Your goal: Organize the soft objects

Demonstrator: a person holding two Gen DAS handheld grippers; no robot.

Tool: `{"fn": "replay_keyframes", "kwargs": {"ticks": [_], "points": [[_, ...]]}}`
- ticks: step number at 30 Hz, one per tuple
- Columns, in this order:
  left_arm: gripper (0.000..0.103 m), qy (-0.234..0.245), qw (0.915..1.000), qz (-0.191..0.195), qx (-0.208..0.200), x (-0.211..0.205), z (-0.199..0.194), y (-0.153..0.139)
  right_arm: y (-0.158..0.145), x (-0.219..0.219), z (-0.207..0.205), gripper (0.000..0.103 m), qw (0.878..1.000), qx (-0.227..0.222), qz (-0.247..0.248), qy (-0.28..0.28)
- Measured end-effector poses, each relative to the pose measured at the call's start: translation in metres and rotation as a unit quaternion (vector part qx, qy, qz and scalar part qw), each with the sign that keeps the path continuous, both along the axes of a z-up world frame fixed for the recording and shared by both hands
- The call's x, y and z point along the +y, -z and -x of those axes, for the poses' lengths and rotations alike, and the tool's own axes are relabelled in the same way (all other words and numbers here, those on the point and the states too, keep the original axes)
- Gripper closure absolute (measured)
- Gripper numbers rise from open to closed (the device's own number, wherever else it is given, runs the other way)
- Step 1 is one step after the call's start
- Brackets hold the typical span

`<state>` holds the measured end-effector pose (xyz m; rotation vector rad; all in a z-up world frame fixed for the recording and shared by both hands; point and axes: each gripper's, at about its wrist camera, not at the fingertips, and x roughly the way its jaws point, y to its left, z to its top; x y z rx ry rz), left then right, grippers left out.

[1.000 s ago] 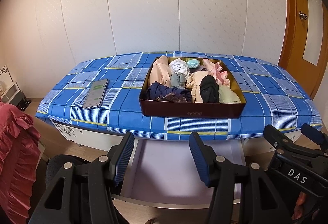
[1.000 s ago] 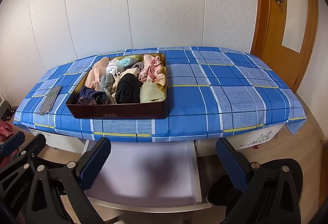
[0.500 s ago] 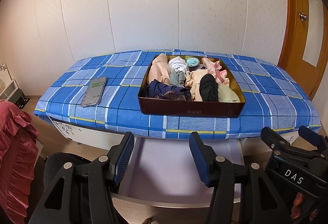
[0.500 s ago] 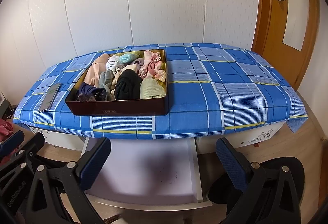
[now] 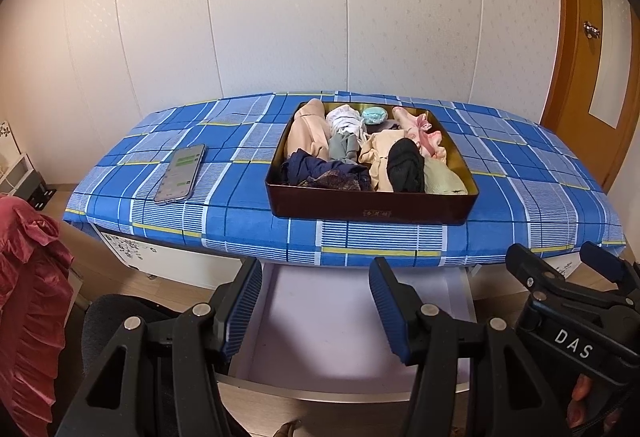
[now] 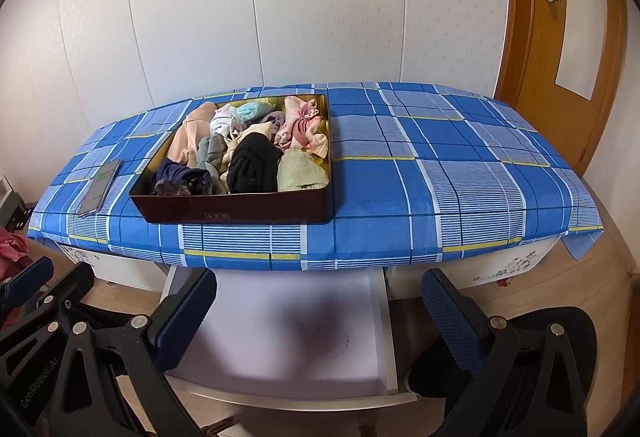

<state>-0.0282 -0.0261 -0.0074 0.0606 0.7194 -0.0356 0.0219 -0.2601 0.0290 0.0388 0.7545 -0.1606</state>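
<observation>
A dark brown box [image 5: 370, 211] [image 6: 236, 211] full of rolled soft garments stands on a blue plaid cloth-covered cabinet top [image 5: 240, 205] [image 6: 440, 189]. Among them are a black roll [image 5: 406, 165] [image 6: 254, 163], a navy piece [image 5: 316, 171], pink pieces [image 6: 302, 125] and a pale green roll [image 6: 300, 171]. An open white drawer [image 5: 344, 333] [image 6: 280, 337] lies below the front edge. My left gripper [image 5: 314, 307] and my right gripper [image 6: 318, 311] are both open and empty, held over the drawer, well short of the box.
A phone [image 5: 180, 173] [image 6: 100, 187] lies on the cloth left of the box. A red ruffled fabric [image 5: 28, 297] hangs at far left. A wooden door [image 6: 568, 37] is at right. A black chair seat [image 6: 540, 337] sits by the drawer.
Both grippers have risen and drawn a little closer to the cabinet, so the box top shows more. Both stay open and empty.
</observation>
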Motion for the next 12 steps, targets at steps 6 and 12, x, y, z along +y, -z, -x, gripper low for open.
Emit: {"fn": "replay_keyframes", "kwargs": {"ticks": [6, 12], "points": [[0.047, 0.01, 1.0, -0.002, 0.001, -0.0037, 0.0005, 0.0008, 0.0015, 0.0002, -0.0012, 0.0, 1.0, 0.002, 0.0, -0.002], [0.047, 0.019, 0.9998, 0.002, 0.006, -0.0055, -0.0013, 0.0045, 0.0045, -0.0036, -0.0041, 0.0, 1.0, 0.007, -0.006, 0.001]]}}
